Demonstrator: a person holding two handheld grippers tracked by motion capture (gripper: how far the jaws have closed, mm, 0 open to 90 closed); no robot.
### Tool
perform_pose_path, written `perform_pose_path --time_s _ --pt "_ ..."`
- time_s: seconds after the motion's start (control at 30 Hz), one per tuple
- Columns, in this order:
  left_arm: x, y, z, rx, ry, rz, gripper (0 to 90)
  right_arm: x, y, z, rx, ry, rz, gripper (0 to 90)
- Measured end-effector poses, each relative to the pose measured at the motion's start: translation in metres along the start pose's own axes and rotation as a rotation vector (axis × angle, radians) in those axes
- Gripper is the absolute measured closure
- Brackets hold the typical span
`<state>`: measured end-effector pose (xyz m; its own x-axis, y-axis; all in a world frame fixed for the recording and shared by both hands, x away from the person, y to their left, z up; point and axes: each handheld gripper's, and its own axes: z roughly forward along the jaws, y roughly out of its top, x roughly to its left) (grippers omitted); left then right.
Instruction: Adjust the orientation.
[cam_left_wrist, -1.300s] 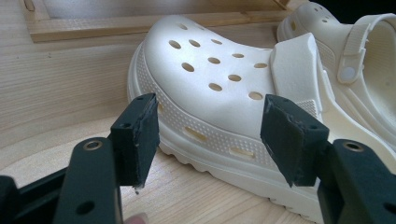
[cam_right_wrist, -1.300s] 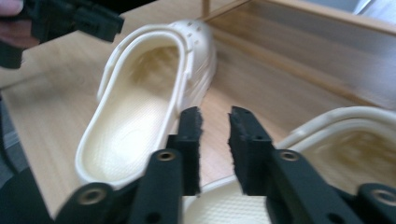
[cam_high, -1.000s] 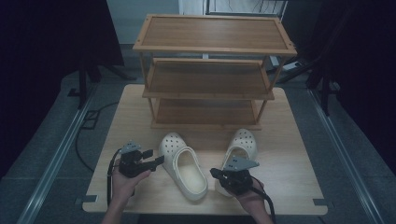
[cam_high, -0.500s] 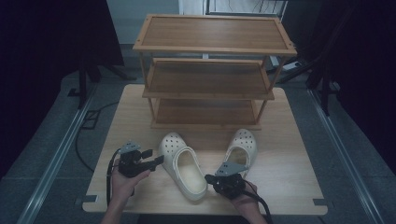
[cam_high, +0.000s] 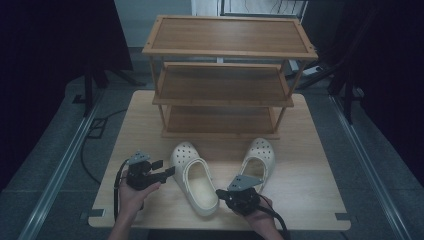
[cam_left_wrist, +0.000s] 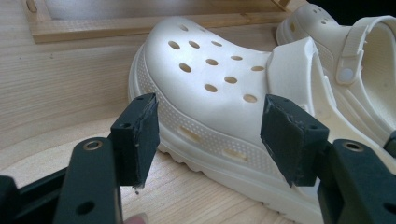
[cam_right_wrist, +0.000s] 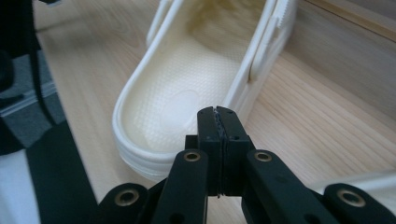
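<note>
Two cream clogs lie on the wooden table (cam_high: 310, 170) in front of the rack. The left clog (cam_high: 195, 179) points its toe toward the rack, and the right clog (cam_high: 260, 159) lies beside it. My left gripper (cam_high: 166, 168) is open at the left clog's side. In the left gripper view, my left gripper (cam_left_wrist: 210, 135) has its jaws spread before the holed toe of the left clog (cam_left_wrist: 219, 93), not touching it. My right gripper (cam_high: 221, 193) sits between the two clogs, shut on nothing. In the right gripper view, my right gripper (cam_right_wrist: 217, 112) hovers just over the heel rim of the left clog (cam_right_wrist: 187, 98).
A three-tier wooden shoe rack (cam_high: 225, 85) stands at the back of the table, its shelves bare. Its base rail (cam_left_wrist: 140, 25) runs just behind the clogs. The table's front edge is close under both hands. Dark floor and rails flank the table.
My right gripper has drifted left and toward the person, away from the right clog's heel and nearer the left clog's heel. The left gripper has hardly moved.
</note>
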<state>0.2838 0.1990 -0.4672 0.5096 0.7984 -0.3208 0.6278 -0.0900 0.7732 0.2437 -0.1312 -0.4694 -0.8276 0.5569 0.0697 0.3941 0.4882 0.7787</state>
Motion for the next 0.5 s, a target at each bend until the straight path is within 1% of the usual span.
perform_pose_path --time_s 0.07,0.1,0.13,0.2,0.27,0.4,0.43,0.47,0.5 --pt "0.000 0.001 -0.002 -0.004 0.002 0.000 37.5 0.004 0.002 0.002 0.000 0.035 -0.005 88.8" --pt "0.000 0.001 -0.002 -0.004 0.002 0.000 37.6 0.004 0.002 0.002 0.000 0.035 -0.005 88.8" --pt "0.000 0.001 -0.002 -0.006 0.002 -0.002 37.6 0.005 0.002 0.004 -0.001 0.046 -0.007 88.6" --pt "0.000 0.001 -0.003 -0.008 0.001 -0.002 37.6 0.009 0.003 0.008 0.003 0.081 -0.009 87.7" --pt "0.000 0.001 -0.004 -0.011 -0.001 -0.001 37.5 0.017 0.005 0.015 -0.002 0.098 -0.021 87.8" --pt "0.001 0.001 -0.005 -0.014 0.000 -0.004 37.5 0.021 0.009 0.021 -0.003 0.112 -0.019 87.9" --pt "0.001 0.001 -0.005 -0.015 0.002 -0.005 37.5 0.024 0.010 0.024 -0.006 0.118 -0.022 87.9" --pt "0.001 0.001 -0.006 -0.017 0.002 -0.006 37.5 0.030 0.013 0.031 -0.013 0.122 -0.031 87.8" --pt "0.001 0.002 -0.006 -0.017 0.002 -0.007 37.5 0.030 0.013 0.031 -0.013 0.122 -0.031 87.8"
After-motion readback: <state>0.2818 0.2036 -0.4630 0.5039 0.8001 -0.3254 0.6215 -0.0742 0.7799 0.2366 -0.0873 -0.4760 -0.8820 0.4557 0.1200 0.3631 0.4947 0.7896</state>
